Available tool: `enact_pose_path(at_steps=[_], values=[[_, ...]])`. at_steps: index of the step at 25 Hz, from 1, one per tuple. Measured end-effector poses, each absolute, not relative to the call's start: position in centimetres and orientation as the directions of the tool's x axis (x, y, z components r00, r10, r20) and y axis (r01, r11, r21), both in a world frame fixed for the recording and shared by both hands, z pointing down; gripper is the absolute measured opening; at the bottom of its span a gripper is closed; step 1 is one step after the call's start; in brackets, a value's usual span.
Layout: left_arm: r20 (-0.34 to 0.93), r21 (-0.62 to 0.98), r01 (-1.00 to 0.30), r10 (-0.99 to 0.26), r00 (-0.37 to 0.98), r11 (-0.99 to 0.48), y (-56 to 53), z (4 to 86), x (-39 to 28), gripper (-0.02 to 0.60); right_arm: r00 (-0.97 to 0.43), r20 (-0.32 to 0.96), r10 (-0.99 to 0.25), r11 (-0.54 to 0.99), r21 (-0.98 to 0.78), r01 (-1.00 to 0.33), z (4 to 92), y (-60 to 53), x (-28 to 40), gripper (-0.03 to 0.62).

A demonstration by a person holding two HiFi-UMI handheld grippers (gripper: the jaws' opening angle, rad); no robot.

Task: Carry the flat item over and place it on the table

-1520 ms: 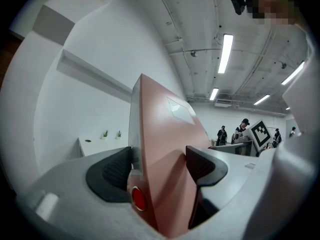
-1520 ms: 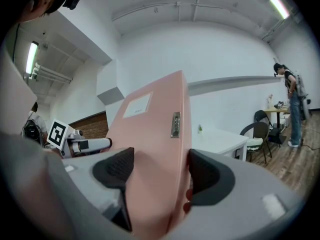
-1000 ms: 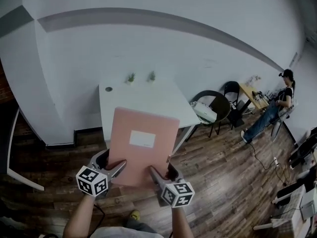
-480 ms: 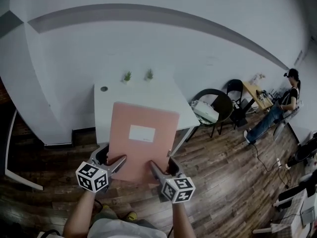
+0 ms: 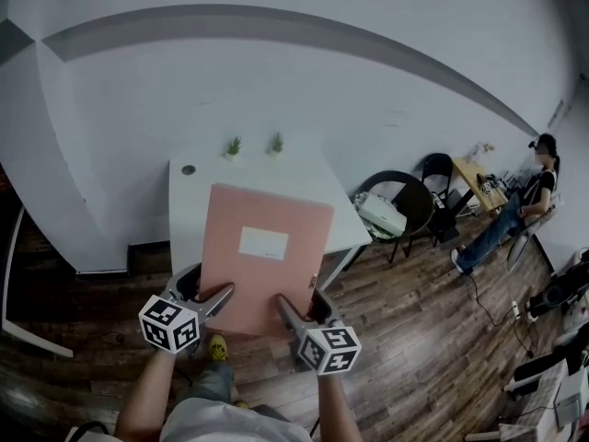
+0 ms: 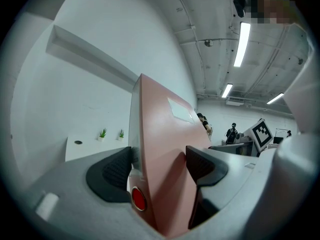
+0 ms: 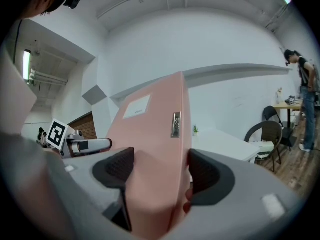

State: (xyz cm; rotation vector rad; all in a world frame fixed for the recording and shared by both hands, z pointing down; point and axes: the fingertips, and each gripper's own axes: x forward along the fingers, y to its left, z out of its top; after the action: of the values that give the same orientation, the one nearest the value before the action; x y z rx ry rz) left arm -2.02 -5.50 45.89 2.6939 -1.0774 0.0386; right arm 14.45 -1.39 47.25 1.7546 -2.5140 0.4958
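Carry under way; placing not yet done. Folder [image 5: 262,256] is in the air, not resting on the desk [image 5: 182,212] ahead. Left claw [image 5: 216,302] and right claw [image 5: 288,315] each pinch the folder's near edge.

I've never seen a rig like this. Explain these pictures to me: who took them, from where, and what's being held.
No robot here: a person holds a two-jaw gripper in each hand. One picture comes from a camera on the person's head, looking down; the other two from cameras riding on each gripper. The left gripper and right gripper both clamp the near edge of a pink folder. Ahead stands a white table with two small plants at its far edge.
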Motion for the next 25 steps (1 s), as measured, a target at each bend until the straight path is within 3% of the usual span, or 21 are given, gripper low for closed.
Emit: enact_pose_path(at_steps=[25], values=[[0.156,0.304,-0.67,-0.659,0.736,-0.677,-32.2,48.9,-4.0,0.345,-0.347,0.297,-0.89,0.28,-0.245,-0.928,49.3,-28.0,12.6,0.341]])
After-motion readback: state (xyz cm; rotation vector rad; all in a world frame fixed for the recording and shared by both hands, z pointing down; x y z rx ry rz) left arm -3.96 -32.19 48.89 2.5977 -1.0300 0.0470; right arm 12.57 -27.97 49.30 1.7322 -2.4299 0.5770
